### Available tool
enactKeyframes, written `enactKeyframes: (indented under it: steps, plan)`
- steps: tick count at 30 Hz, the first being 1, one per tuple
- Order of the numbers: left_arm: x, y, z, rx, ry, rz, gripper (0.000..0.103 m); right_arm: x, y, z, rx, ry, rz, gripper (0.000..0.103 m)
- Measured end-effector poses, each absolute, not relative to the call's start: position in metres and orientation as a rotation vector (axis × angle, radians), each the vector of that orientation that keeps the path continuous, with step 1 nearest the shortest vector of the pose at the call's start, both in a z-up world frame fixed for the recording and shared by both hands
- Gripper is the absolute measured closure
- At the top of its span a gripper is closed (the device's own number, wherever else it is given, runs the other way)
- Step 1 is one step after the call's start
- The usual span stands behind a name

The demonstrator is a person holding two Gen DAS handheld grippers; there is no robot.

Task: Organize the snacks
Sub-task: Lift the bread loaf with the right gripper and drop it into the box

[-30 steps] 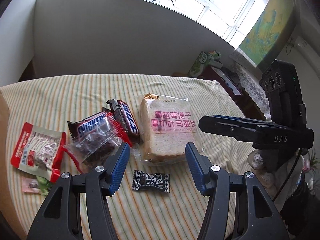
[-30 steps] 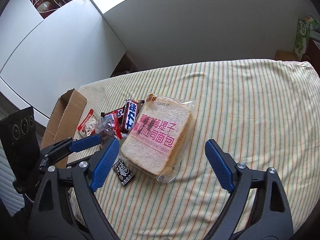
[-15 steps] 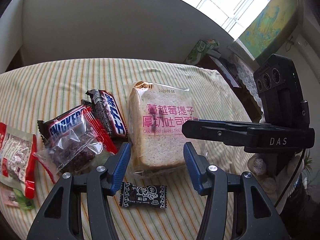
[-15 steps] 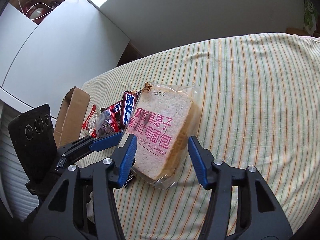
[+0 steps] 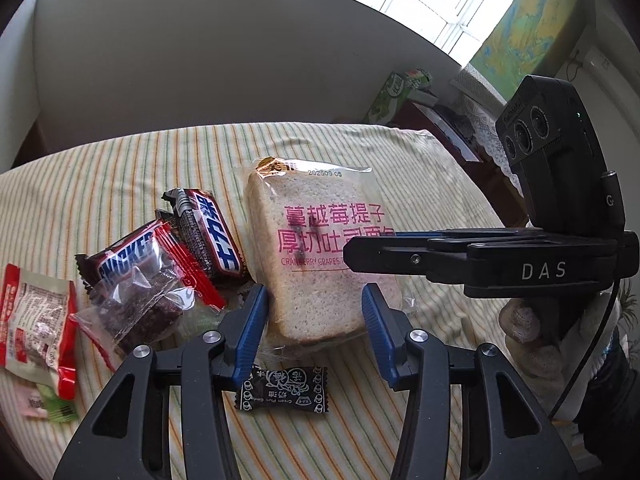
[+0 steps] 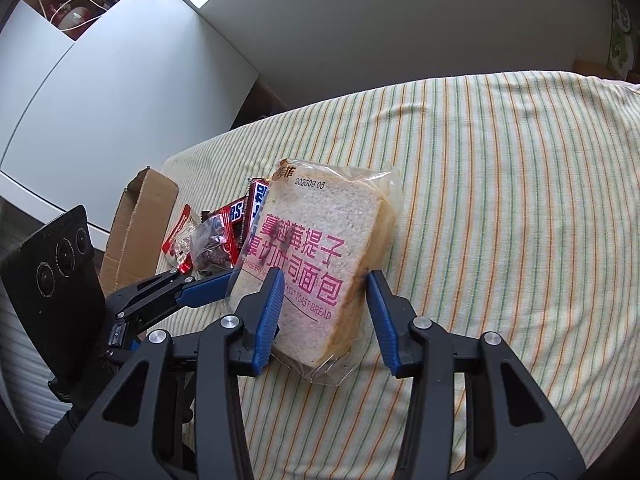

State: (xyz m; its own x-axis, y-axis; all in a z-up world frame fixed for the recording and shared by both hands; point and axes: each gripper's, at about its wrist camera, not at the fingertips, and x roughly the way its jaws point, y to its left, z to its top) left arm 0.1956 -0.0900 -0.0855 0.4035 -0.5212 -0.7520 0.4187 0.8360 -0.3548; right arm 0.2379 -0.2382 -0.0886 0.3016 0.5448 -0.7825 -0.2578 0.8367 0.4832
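Snacks lie in a cluster on the striped bench cloth (image 6: 500, 200). I note the bagged toast bread (image 5: 320, 256) at frame centre in the left wrist view, flat on the cloth. My left gripper (image 5: 314, 328) has its jaws part open, 1 blue pad at each side of the bag's near end; I cannot tell whether they touch it. My right gripper (image 6: 326, 314) likewise stands with jaws part open astride the near end of the bread in its own view, and contact is again unclear; in the left wrist view it reaches in from the right edge across the bag.

Left of the bread lie 2 Snickers bars (image 5: 200, 236), overlapped by a clear packet of dark pieces (image 5: 140, 312). A red and white pouch (image 5: 36, 324) sits at the left edge. A black wrapped candy (image 5: 286, 390) lies at lower centre, just beside the bread. A cardboard flap (image 6: 136, 232) stands at the left of the right wrist view.
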Motion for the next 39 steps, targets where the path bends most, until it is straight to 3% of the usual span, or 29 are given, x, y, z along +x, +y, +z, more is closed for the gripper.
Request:
enactKeyframes:
  steps: [11, 23, 39]
  plan:
    - [0.168, -0.048, -0.048, -0.143, 0.902, -0.546, 0.056, 0.219, -0.192, -0.046, 0.22, 1.086, 0.602, 0.057]
    - [0.139, 0.053, -0.015, -0.211, 0.807, -0.392, 0.056, 0.211, -0.091, -0.011, 0.118, 1.039, 0.748, 0.058]
    - [0.112, 0.175, -0.022, -0.317, 0.762, -0.171, 0.056, 0.201, 0.047, -0.015, 0.01, 1.067, 0.922, 0.058]
